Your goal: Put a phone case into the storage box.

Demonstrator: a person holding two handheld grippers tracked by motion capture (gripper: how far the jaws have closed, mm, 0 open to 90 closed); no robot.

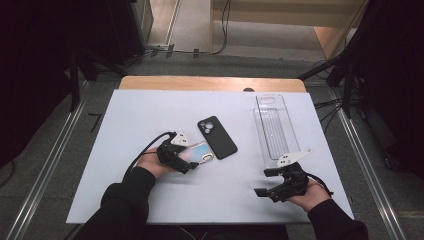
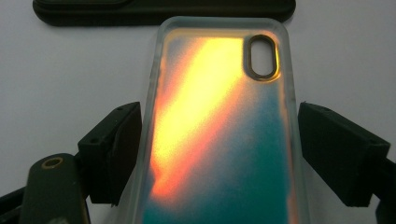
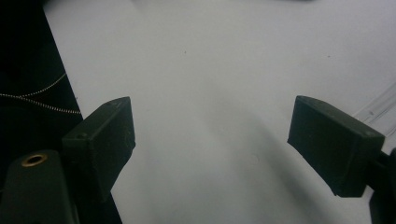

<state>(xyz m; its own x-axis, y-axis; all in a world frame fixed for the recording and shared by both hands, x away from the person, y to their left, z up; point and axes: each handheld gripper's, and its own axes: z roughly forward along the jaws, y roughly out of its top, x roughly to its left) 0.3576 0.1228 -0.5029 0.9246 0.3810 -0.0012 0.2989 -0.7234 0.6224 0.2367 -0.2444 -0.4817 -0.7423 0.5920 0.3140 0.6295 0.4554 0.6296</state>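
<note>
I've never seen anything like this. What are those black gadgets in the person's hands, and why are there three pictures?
Those are hand-held grippers, each with two black jaws. One picture looks down from above the white table; the other two come from cameras riding on each gripper. The left gripper has its jaws on either side of an iridescent phone case, not clearly squeezing it. The right gripper is open and holds nothing. Also on the table: a black phone case and a clear plastic tray.
</note>
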